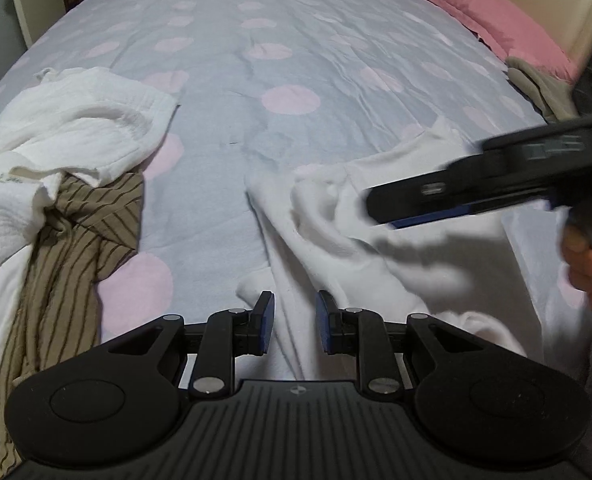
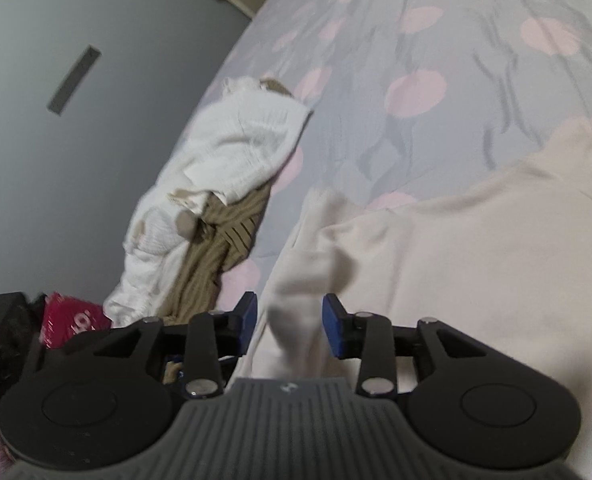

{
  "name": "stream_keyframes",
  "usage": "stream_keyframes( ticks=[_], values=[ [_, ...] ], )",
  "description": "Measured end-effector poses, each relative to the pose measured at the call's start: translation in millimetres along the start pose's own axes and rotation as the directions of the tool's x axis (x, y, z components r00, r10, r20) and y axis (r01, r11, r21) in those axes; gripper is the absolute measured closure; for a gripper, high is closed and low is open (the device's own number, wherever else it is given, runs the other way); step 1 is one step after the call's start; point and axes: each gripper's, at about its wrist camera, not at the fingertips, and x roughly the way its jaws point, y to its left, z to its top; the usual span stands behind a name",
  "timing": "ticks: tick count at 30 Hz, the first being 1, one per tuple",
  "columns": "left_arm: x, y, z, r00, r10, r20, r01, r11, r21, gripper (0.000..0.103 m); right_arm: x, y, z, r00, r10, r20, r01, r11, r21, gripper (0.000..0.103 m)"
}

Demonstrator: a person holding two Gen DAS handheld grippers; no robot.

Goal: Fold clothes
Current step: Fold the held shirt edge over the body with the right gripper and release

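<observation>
A soft white garment (image 1: 336, 240) lies rumpled on the near right of the bed, and it also shows in the right wrist view (image 2: 456, 248). My left gripper (image 1: 295, 312) is at its near edge, jaws narrow and shut on a ridge of the cloth; folds run taut from there up the bed. My right gripper (image 2: 289, 316) stands open over the same garment. A hump of white cloth rises between its blue pads, and neither pad presses on it. In the left wrist view the right gripper (image 1: 380, 210) reaches in blurred from the right, with a hand (image 1: 588, 268) on its grip.
On the left edge of the grey, pink-dotted bed cover (image 1: 296, 60) lies a white crinkled garment (image 1: 67, 128) over a brown striped one (image 1: 75, 240). A pink pillow (image 1: 496, 24) and a beige cloth (image 1: 536, 88) lie by the cream headboard (image 1: 556, 8). A red item (image 2: 71, 320) sits beside the bed.
</observation>
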Motion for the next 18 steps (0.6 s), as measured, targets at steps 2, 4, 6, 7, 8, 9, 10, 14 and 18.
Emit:
stream_keyframes(
  ticks=[2, 4, 6, 7, 8, 9, 10, 14, 18],
  values=[
    [-6.1, 2.7, -1.0, 1.000, 0.008, 0.014, -0.007, 1.000, -0.018, 0.083, -16.1, -1.2, -7.1, 0.999, 0.003, 0.034, -0.003, 1.000, 0.013, 0.062],
    [-12.7, 5.7, -2.0, 0.999, 0.012, 0.030, -0.011, 0.999, -0.039, 0.083, -31.5, -0.3, -16.2, 0.998, -0.025, 0.062, 0.025, 1.000, 0.002, 0.062],
    [-20.3, 7.9, -3.5, 0.998, 0.027, 0.050, -0.024, 0.998, -0.058, 0.082, -45.3, 1.9, -28.4, 0.994, -0.071, 0.089, 0.074, 0.997, -0.033, 0.062],
    [-24.5, 7.7, -4.4, 0.997, 0.039, 0.061, -0.035, 0.997, -0.063, 0.082, -50.0, 3.7, -35.8, 0.991, -0.095, 0.098, 0.101, 0.993, -0.056, 0.061],
    [-28.8, 6.3, -5.3, 0.996, 0.051, 0.074, -0.047, 0.997, -0.061, 0.082, -52.7, 5.5, -43.6, 0.988, -0.114, 0.102, 0.122, 0.990, -0.077, 0.062],
    [-32.7, 4.2, -6.4, 0.995, 0.055, 0.086, -0.051, 0.997, -0.053, 0.082, -54.4, 7.2, -51.3, 0.986, -0.128, 0.104, 0.138, 0.986, -0.096, 0.063],
    [-36.3, 1.0, -7.8, 0.994, 0.049, 0.098, -0.045, 0.998, -0.043, 0.081, -56.2, 8.9, -58.9, 0.984, -0.143, 0.106, 0.155, 0.981, -0.114, 0.063],
    [-48.4, -19.3, -16.1, 0.991, -0.003, 0.132, 0.000, 1.000, 0.022, 0.081, -53.4, 22.5, -85.1, 0.979, -0.178, 0.096, 0.195, 0.956, -0.217, 0.063],
    [-51.8, -40.8, -29.3, 0.990, -0.065, 0.123, 0.052, 0.993, 0.104, 0.076, -56.8, 32.4, -106.1, 0.964, -0.240, 0.116, 0.265, 0.904, -0.337, 0.063]
  ],
)
